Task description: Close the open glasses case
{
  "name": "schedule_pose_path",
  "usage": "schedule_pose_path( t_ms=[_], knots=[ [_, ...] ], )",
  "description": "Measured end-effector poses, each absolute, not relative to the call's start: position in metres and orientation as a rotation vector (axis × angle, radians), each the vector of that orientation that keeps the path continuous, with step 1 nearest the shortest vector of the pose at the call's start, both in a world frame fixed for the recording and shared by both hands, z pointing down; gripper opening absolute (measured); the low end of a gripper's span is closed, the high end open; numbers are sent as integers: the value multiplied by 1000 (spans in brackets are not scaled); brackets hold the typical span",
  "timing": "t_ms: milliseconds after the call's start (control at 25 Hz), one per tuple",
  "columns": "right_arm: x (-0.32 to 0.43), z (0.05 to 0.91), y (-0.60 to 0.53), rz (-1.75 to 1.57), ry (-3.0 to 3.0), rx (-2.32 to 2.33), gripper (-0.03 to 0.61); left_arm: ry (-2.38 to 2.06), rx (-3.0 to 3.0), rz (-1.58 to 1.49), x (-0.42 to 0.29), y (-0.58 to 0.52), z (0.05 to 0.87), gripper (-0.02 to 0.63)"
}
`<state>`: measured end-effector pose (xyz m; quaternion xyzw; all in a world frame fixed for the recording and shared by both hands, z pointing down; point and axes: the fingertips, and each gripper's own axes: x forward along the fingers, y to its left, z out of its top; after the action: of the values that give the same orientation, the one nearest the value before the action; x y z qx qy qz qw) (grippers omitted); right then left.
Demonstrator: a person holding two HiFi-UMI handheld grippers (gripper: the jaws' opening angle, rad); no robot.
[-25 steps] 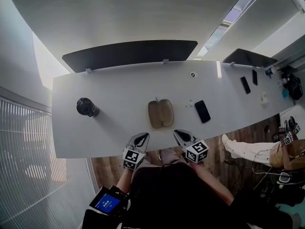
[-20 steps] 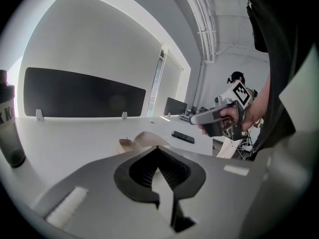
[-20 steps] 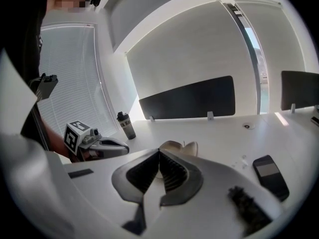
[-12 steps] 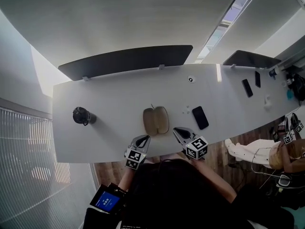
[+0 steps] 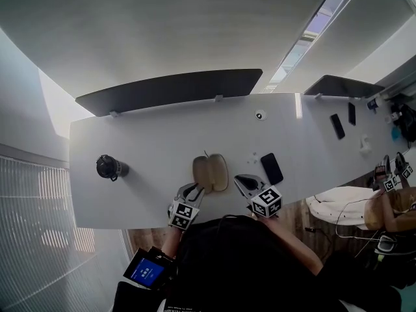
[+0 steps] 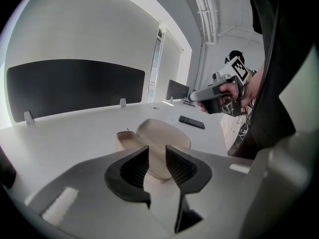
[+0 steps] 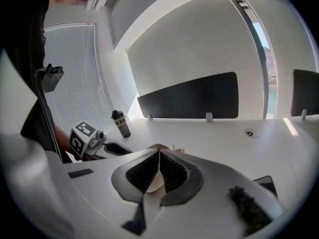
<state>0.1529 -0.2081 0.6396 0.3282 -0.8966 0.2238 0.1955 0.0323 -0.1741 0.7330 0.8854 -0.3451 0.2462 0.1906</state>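
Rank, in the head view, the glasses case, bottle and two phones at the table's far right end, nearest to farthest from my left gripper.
1. Glasses case, just ahead of the left gripper, whose jaws have just been opening, nothing between them.
2. Bottle, off to the left.
3. Two phones, far off to the right.

The right gripper (image 7: 158, 152) hides most of the glasses case (image 7: 153, 183) behind its own jaws, and only a corner of the phone (image 7: 263, 182) shows. A white speck (image 5: 363, 145) on the bench (image 5: 149, 142) is too small to name.
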Motion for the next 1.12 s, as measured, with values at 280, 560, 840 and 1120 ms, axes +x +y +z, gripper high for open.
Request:
schedule_pose_path(
  t_ms=[280,560,840,1120],
  knots=[
    [154,649,-225,687,-2502,878,9,-887,2518,880,40,-174,755,160],
    [153,667,-244,741,-2470,881,9,-839,2476,896,41,-172,772,161],
    [146,686,-249,867,-2403,814,101,-851,2460,867,37,-170,773,160],
    [168,730,-247,889,-2233,834,114,-848,2460,852,37,-170,775,160]
  ],
)
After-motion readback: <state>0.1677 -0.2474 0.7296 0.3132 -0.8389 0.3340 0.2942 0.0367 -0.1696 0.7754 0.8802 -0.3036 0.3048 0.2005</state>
